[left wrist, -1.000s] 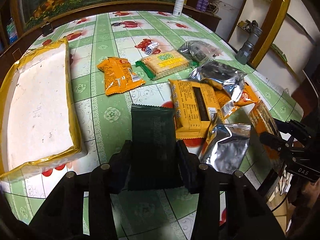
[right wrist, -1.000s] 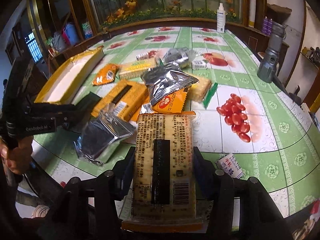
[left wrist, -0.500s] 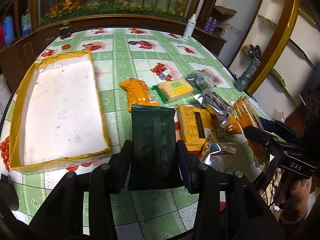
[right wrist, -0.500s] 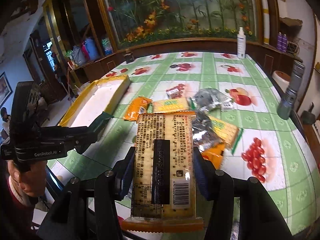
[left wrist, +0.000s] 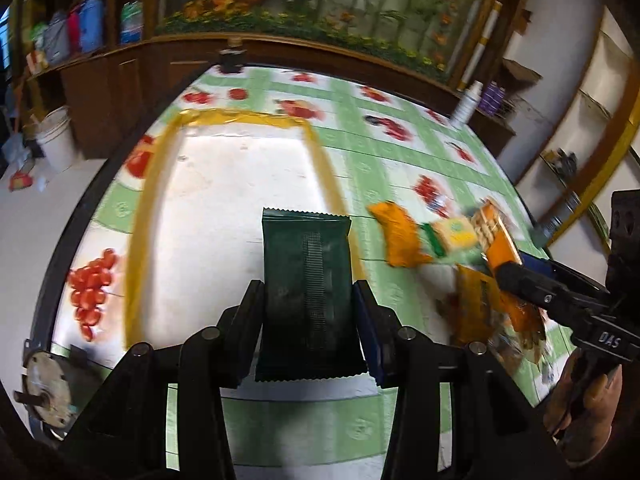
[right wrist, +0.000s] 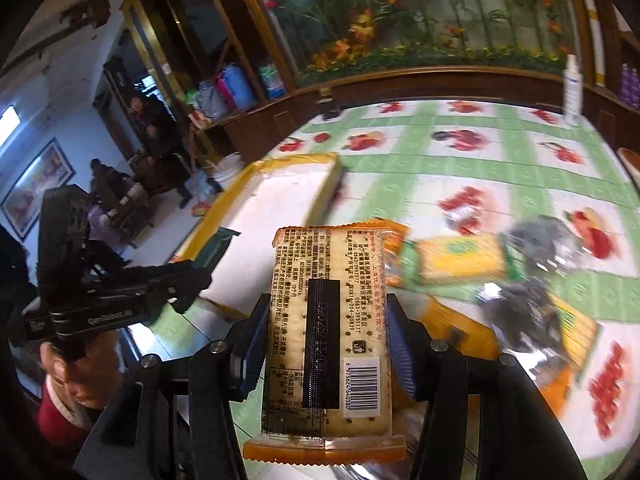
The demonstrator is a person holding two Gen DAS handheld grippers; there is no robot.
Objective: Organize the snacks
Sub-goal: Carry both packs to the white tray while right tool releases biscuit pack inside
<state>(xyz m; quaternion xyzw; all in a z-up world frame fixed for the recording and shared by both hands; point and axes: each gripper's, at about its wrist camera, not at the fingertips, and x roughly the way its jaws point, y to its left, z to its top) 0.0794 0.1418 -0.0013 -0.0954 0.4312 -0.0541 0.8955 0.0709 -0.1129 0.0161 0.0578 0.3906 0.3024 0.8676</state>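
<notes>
Now centred in the left wrist view: white foam tray (left wrist: 224,208) with yellow taped rim, seen off to the left edge a second ago; both hands swung away from the snack pile toward it. Judged meaning: carry phase under way, placement in the tray next. Tray interior bare white, no packet visible in it yet. Green-checked tabletop (left wrist: 360,168) bearing the tray at left and the unsorted pile at right: orange pouch (left wrist: 396,240), green-edged biscuit pack (right wrist: 460,258), silver foil bags (right wrist: 524,312). Left gripper (left wrist: 308,312) fingers pinching a dark green packet (left wrist: 306,276) by its long edges, held above the tray's near right corner. Right gripper (right wrist: 326,344) fingers pinching a clear cracker pack (right wrist: 328,332) with orange end seams, held over the tabletop just right of the tray, barcode side up. Neither packet released.
</notes>
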